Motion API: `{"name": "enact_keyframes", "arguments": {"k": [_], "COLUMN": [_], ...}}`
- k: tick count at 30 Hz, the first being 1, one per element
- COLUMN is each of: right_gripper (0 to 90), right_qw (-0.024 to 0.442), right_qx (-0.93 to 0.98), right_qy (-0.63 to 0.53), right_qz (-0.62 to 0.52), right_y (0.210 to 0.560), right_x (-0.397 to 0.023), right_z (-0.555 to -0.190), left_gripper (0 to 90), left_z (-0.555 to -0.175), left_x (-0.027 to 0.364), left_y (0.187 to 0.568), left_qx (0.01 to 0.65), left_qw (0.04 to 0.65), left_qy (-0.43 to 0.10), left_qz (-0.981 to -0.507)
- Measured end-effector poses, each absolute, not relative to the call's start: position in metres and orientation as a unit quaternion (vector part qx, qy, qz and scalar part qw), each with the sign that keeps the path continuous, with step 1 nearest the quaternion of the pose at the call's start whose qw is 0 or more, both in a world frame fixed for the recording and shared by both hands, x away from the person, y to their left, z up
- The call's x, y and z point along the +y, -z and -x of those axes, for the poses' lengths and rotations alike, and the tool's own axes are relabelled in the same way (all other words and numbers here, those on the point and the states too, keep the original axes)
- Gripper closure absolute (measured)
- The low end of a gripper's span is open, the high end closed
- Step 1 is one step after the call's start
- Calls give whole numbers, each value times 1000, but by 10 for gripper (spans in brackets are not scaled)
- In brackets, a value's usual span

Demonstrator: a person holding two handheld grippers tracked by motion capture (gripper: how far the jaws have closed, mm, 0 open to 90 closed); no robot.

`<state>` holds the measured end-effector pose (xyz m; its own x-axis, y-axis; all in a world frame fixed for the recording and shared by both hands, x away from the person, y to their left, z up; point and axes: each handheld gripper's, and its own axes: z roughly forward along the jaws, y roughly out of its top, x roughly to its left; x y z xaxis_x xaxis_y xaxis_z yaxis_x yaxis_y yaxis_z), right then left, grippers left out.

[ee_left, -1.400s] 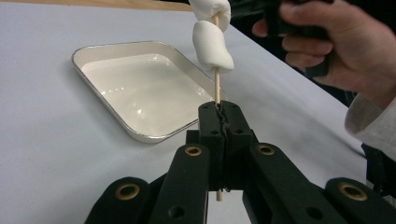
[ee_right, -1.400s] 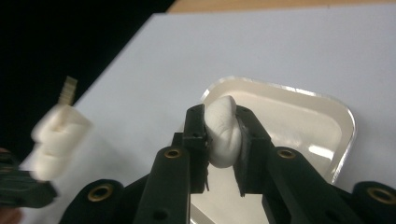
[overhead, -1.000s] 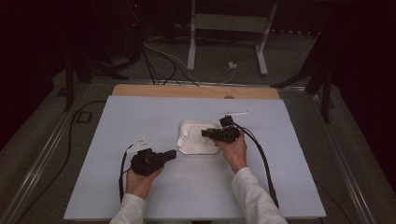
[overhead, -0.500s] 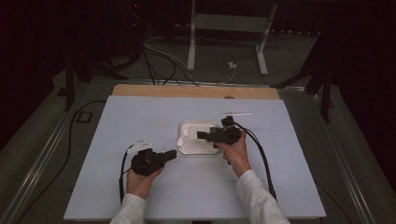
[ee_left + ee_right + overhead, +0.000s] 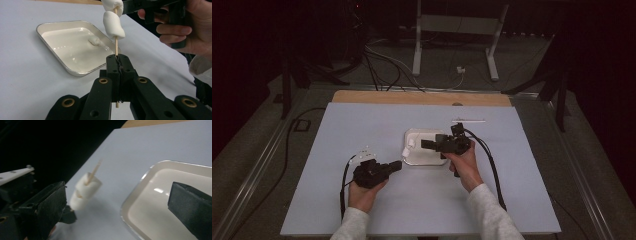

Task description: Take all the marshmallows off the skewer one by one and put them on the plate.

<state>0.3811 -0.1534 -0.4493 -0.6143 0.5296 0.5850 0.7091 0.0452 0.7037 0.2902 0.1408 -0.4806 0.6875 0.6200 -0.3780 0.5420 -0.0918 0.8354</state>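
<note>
The left gripper (image 5: 119, 65) has its jaws clamped tight on a thin wooden skewer (image 5: 116, 46), which stands upright out of them with two marshmallows (image 5: 113, 24) threaded near its top. The right gripper (image 5: 428, 144) hangs over the white tray (image 5: 412, 161) with its jaws spread wide; they have just been opening and nothing sits between them, the marshmallows lying just off its one pad in the right gripper view. The main risk, as I judge it, is the skewer: it is held low on a slender stick, so any sideways knock from the right gripper could swing or snap it, or slide it through the pads. The upper marshmallow may sit near the tip, though that view is blurred, and a loosely seated piece could slip off. One more marshmallow (image 5: 94, 40) lies in the tray; a hasty reach for it could shove the tray across the table (image 5: 362, 125).
</note>
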Motion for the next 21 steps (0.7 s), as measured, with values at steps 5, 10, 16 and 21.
{"name": "enact_keyframes", "arguments": {"k": [5, 10, 16, 21], "right_gripper": [78, 237, 441, 617], "right_qw": [104, 121, 146, 174], "right_qx": [-719, -720, -724, -712], "right_qy": [546, 545, 533, 537], "right_qz": [418, 413, 413, 417], "right_y": [446, 446, 451, 454], "right_x": [-146, -137, -126, -123], "right_z": [-378, -376, -374, -374], "left_gripper": [900, 900, 900, 900], "left_z": [-290, -289, -288, -288], "left_x": [139, 137, 134, 133], "left_y": [480, 479, 478, 478], "left_qx": [390, 385, 380, 379], "left_qw": [550, 554, 559, 561], "left_qy": [-33, -29, -25, -23], "left_qz": [-738, -738, -736, -736]}}
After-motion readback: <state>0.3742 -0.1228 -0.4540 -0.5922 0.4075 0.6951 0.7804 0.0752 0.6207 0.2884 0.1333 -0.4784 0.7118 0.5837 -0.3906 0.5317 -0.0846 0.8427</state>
